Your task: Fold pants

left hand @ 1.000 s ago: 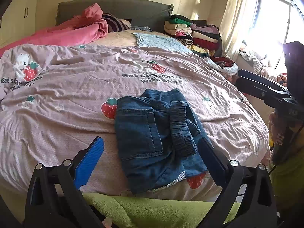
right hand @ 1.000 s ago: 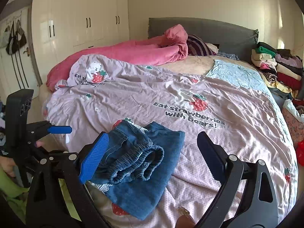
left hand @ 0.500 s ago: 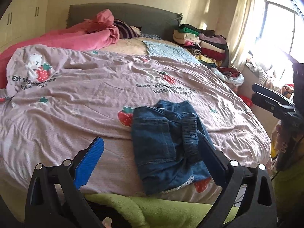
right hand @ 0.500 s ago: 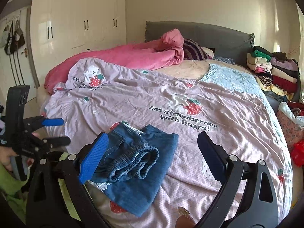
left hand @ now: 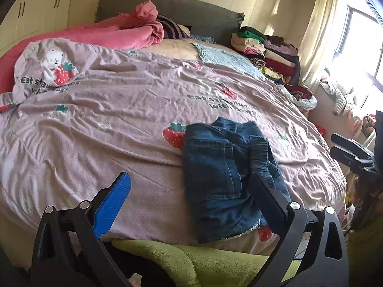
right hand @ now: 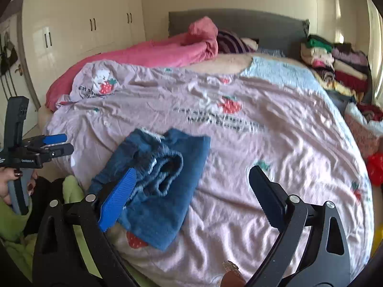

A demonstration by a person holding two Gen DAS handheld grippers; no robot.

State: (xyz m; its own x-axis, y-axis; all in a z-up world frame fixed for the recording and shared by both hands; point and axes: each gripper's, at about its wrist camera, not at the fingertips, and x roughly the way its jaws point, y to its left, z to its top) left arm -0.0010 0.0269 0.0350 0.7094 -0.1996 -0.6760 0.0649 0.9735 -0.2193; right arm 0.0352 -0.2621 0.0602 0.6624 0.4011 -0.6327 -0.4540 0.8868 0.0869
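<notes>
The left gripper (left hand: 189, 205) hangs released, fingers spread wide and holding nothing, above the near edge of the bed. The right gripper (right hand: 191, 191) is likewise spread and empty. Between them the folded denim pants (left hand: 225, 177) lie on the pink strawberry duvet (left hand: 119, 110), elastic waistband on top. Stacked folded clothes (left hand: 265, 50) sit by the grey headboard (left hand: 182, 7).

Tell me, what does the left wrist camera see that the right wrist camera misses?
Only the left wrist view shows the window with its curtain, and the right gripper from outside. Only the right wrist view shows the whole white wardrobe and the left gripper in a hand. Both show the folded jeans on the strawberry quilt, untouched.
</notes>
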